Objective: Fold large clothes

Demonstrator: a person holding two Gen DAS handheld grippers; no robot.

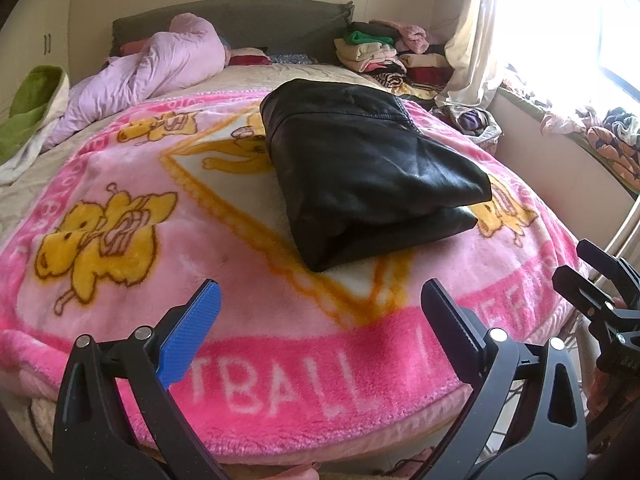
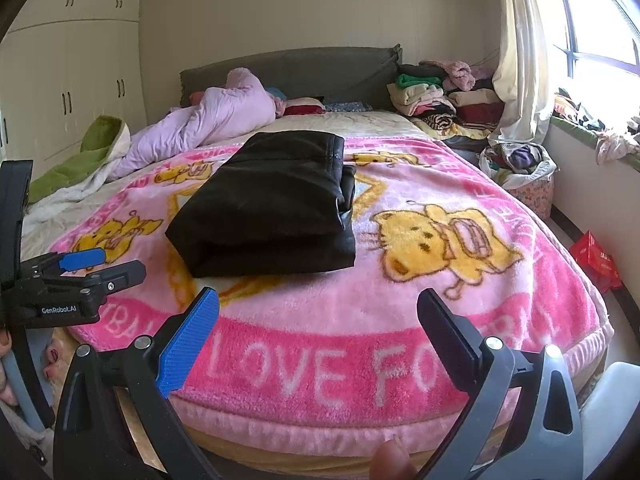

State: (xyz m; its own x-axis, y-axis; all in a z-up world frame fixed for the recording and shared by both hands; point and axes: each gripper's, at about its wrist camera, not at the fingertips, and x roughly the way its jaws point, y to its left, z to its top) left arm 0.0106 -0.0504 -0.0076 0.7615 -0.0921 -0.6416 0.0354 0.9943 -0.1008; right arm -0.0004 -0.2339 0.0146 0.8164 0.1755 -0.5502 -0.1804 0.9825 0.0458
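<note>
A black leather-like garment lies folded in a thick stack in the middle of the pink cartoon blanket on the bed; it also shows in the right wrist view. My left gripper is open and empty, held near the foot edge of the bed, short of the garment. My right gripper is open and empty, also at the foot edge, to the right of the left one. Each gripper shows in the other's view, the right gripper at the right edge and the left gripper at the left edge.
A lilac duvet and green blanket lie bunched at the bed's left. Stacks of folded clothes sit by the dark headboard. A full laundry basket and a red bag stand right of the bed, by the window.
</note>
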